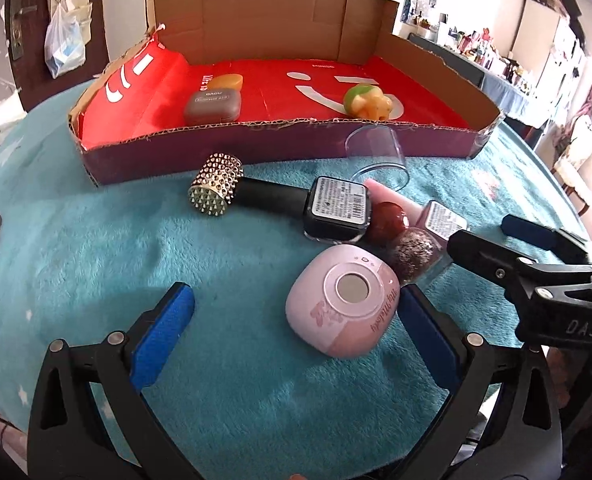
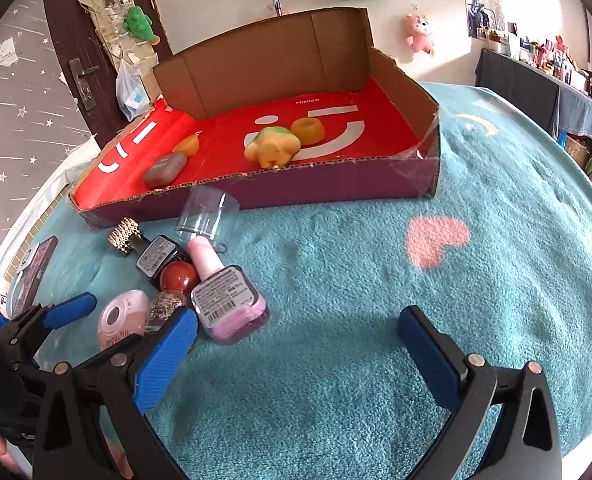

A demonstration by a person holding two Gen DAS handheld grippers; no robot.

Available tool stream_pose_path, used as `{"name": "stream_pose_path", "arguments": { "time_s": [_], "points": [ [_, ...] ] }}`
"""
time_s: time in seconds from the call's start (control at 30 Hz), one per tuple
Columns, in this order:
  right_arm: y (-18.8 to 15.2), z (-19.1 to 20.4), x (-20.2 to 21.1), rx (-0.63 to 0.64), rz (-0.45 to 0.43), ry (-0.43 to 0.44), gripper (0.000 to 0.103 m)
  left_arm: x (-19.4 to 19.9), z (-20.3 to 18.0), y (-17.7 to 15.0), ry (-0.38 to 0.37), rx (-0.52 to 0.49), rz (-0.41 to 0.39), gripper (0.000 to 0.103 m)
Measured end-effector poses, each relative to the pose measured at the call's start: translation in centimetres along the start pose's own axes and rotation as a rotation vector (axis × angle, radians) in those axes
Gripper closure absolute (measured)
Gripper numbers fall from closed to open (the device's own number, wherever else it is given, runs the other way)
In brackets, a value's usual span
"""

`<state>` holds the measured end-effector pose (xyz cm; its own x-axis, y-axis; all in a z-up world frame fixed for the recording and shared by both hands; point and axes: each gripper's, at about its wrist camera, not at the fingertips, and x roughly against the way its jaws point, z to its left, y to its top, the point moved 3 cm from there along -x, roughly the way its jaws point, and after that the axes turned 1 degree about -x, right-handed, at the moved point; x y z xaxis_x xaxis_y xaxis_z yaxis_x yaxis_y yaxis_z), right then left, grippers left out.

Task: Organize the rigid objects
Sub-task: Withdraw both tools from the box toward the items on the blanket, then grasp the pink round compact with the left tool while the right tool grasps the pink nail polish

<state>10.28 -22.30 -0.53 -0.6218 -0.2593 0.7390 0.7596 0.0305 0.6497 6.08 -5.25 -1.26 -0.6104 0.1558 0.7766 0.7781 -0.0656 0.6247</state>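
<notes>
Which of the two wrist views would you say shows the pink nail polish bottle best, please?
The right wrist view: the pink nail polish bottle lies unobstructed, cap to labelled base, on the teal blanket. In the left wrist view only slivers of it show, behind the red ball and the right gripper.

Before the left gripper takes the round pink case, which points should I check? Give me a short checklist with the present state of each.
1. Left gripper open: ok, jaws wide apart.
2. Pink case between its fingers: not ok, it lies off centre, close to the right finger.
3. Room around the case: not ok, the glitter bottle sits against it.
4. Right gripper out of the way: cannot tell; it is open but close to the pile.
5. Free space in the cardboard box: ok, bare red floor between the grey case and the yellow toy.
</notes>
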Motion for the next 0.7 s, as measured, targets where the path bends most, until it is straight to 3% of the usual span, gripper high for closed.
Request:
{"name": "stream_pose_path", "arguments": {
  "time_s": [0.4,0.6,0.7],
  "points": [
    [0.4,1.4,-1.3,0.072,-0.015,-0.032,0.000,-0.2,2.7,0.0,0.082,0.014,-0.015,0.000],
    [0.2,2.7,-2.0,0.144,-0.055,-0.076,0.015,-0.3,2.7,-0.2,0.095,0.006,-0.041,0.000],
    [0.0,3.4,-2.0,0.180,-0.075,-0.083,0.027,0.0,2.5,-0.3,0.096,-0.002,-0.057,0.007]
  ]
}}
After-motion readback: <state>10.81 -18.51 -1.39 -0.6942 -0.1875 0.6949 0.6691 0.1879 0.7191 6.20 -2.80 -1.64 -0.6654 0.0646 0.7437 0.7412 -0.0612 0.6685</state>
